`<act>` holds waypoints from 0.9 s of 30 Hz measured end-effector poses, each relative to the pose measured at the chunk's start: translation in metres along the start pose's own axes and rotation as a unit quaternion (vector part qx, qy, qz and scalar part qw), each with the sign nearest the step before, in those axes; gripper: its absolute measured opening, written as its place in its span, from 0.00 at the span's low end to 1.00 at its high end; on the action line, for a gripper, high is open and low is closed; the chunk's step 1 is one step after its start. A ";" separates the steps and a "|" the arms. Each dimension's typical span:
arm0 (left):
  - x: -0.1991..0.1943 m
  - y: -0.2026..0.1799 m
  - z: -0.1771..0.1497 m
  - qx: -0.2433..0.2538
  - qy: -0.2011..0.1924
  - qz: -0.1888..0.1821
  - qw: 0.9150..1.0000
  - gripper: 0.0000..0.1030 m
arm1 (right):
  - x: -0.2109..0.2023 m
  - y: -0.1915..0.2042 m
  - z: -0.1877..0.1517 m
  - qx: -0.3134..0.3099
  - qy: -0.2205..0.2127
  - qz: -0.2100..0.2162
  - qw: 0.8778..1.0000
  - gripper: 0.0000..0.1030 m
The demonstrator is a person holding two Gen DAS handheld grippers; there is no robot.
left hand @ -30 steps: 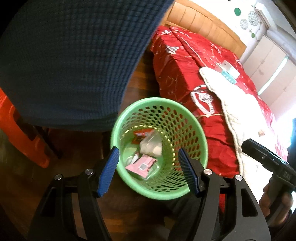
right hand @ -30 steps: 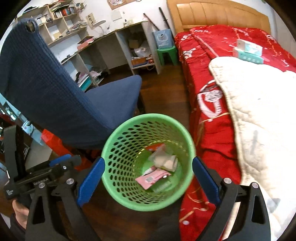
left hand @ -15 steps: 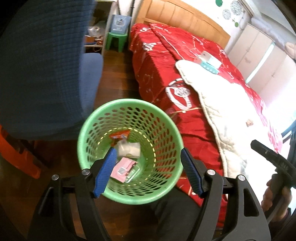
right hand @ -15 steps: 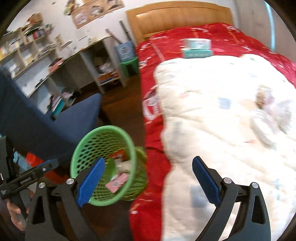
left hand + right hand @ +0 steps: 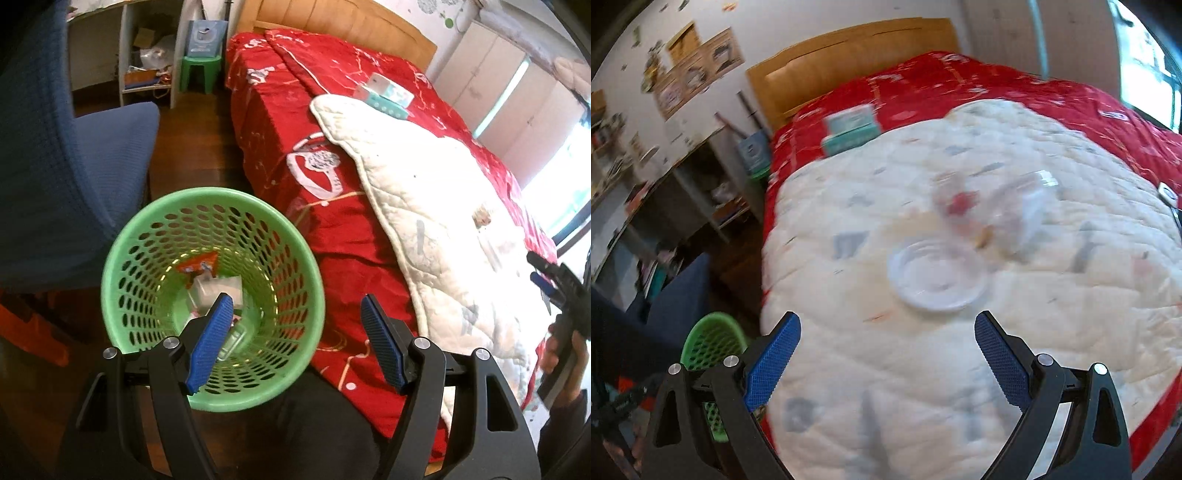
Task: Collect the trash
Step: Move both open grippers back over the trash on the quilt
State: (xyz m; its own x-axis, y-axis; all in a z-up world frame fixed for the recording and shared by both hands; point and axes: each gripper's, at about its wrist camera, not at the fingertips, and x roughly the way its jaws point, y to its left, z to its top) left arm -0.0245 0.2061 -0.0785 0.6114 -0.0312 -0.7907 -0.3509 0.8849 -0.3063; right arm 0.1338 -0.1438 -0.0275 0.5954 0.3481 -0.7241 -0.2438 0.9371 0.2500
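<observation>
Trash on the white quilt (image 5: 849,369): my right claw (image 5: 886,354) hangs released above a clear plastic lid (image 5: 936,278); I should descend squarely, pinch its rim, then return to the green basket (image 5: 122,251) beneath my released left claw (image 5: 295,343).

Green basket (image 5: 207,236) stands hemmed between blue chair (image 5: 55,166) and bed (image 5: 295,147).

A bed (image 5: 332,155) with a red cover and a wooden headboard (image 5: 849,62) fills the room's middle, a white quilt (image 5: 960,295) spread over it. Dark wood floor (image 5: 192,147) runs beside it, with a blue chair (image 5: 74,147), a green stool (image 5: 199,74) and open shelves (image 5: 683,177). Bright daylight enters through a window (image 5: 1145,62); white cupboards (image 5: 498,81) line the wall.
</observation>
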 end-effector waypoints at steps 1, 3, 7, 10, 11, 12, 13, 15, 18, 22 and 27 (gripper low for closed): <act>0.002 -0.004 0.000 0.003 0.002 0.000 1.000 0.69 | -0.002 -0.010 0.004 0.007 -0.004 -0.006 1.000 0.89; 0.005 -0.010 0.000 0.008 0.005 0.000 1.000 0.69 | -0.004 -0.029 0.014 0.020 -0.009 -0.015 1.000 0.89; 0.013 -0.024 0.004 0.017 0.013 -0.006 1.000 0.69 | -0.005 -0.057 0.029 0.031 -0.014 -0.037 0.999 0.89; 0.019 -0.033 0.005 0.024 0.017 -0.009 1.000 0.69 | -0.002 -0.070 0.031 0.033 -0.007 -0.040 0.999 0.89; 0.021 -0.037 0.006 0.027 0.019 -0.010 0.999 0.69 | 0.000 -0.072 0.029 0.033 -0.004 -0.039 0.999 0.89; 0.023 -0.039 0.006 0.029 0.020 -0.011 0.999 0.69 | 0.003 -0.073 0.027 0.032 0.001 -0.037 0.999 0.89; 0.025 -0.042 0.006 0.031 0.023 -0.011 0.999 0.69 | 0.007 -0.072 0.025 0.031 0.006 -0.030 0.999 0.89; 0.029 -0.047 0.005 0.035 0.028 -0.013 0.999 0.69 | 0.015 -0.067 0.021 0.028 0.016 -0.019 0.999 0.89; 0.032 -0.049 0.005 0.040 0.031 -0.011 0.999 0.69 | 0.028 -0.057 0.018 0.016 0.023 -0.015 1.000 0.89; 0.034 -0.045 0.007 0.035 0.033 -0.005 0.999 0.69 | 0.040 -0.048 0.028 0.019 0.018 -0.002 1.000 0.89; 0.041 -0.037 0.007 0.024 0.041 -0.005 0.999 0.69 | 0.059 -0.042 0.051 0.026 0.010 -0.002 1.000 0.89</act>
State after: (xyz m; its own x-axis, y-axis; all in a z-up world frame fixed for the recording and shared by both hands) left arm 0.0183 0.1754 -0.0958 0.5543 -0.0753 -0.8289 -0.3095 0.9058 -0.2893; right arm 0.2181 -0.1613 -0.0478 0.5809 0.3440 -0.7377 -0.2010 0.9389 0.2795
